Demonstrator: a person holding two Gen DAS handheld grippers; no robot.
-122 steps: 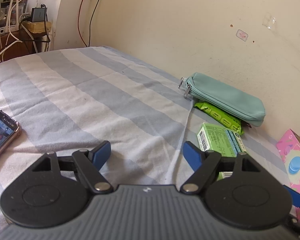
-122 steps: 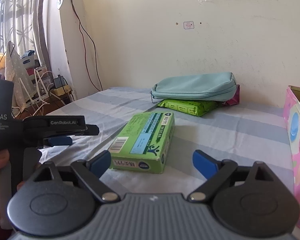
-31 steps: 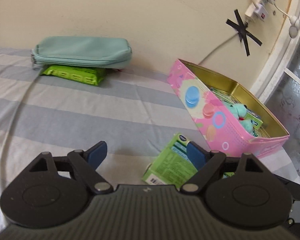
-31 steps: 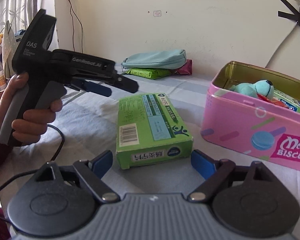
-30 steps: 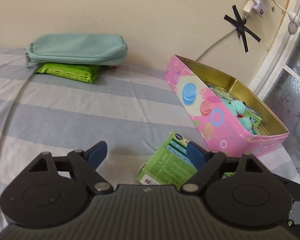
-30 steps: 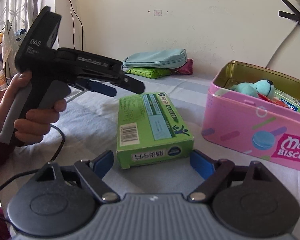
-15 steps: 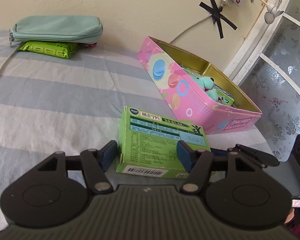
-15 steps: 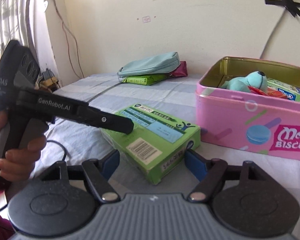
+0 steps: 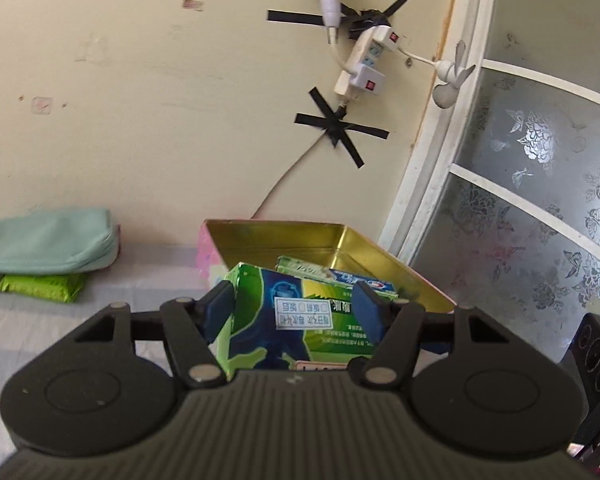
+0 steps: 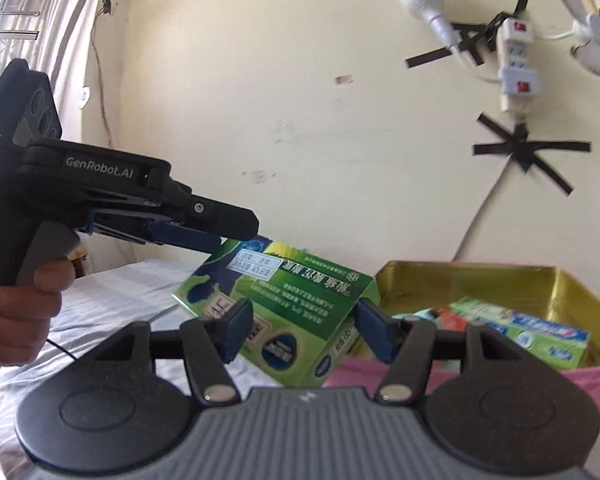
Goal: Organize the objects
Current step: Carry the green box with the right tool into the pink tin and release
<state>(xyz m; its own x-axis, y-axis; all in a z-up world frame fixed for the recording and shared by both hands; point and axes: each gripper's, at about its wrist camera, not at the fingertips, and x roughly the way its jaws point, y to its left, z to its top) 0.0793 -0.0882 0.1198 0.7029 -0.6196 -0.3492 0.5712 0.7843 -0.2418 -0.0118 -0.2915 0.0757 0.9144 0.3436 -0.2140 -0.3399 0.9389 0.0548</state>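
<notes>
1. You've got the green box [image 10: 288, 312] off the bed and in the air, low centre of the right wrist view, just short of the pink tin [image 10: 500, 276] at lower right.
2. Both tongs are clenched on it: the left tongs [image 9: 294, 312] pinch its sides in the left wrist view, and the right tongs [image 10: 304, 330] have just been closing, the box between their pads.
3. Keep the two grips level with each other; if one leads, I'd expect the carton to twist.
4. Clear the tin's near rim before you lower; the toothpaste box [image 10: 540, 336] already lies inside, so aim for the free gold floor beside it.
5. Release one side first, I'd say, once the box rests.
6. Pose: both tongs point slightly downward, toward the tin, and your hand [image 10: 20, 316] grips the left handle at the left edge.
</notes>
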